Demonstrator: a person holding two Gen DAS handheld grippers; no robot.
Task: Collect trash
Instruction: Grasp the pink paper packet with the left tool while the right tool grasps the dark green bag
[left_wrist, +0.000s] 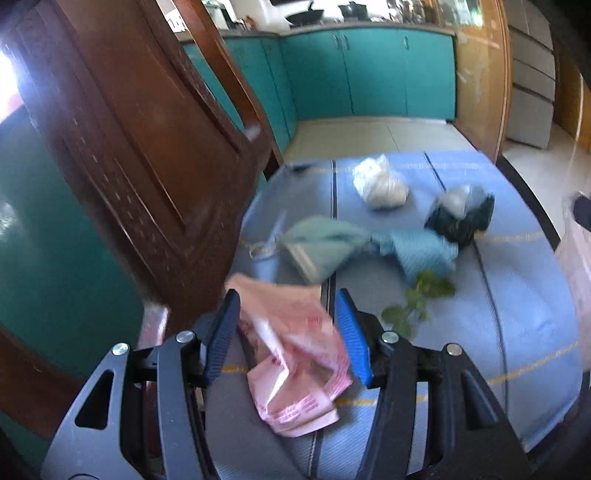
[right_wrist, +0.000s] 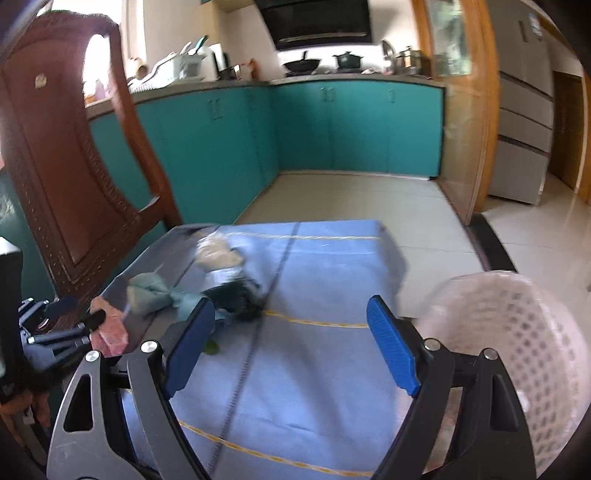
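Left tongs (left_wrist: 286, 308) angled down, blue pads (left_wrist: 352, 332) parted about halfway, not pressing on anything. Right tongs (right_wrist: 291, 314) also tilted down, jaws spread wide and empty between the pads (right_wrist: 393, 350). Left tongs also visible at the left edge of the right wrist view.

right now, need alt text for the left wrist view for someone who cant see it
The left gripper stands open around a crumpled pink wrapper on a blue tablecloth. Beyond lie teal cloths, green leaves, a white bag and a dark bundle, with teal kitchen cabinets behind.
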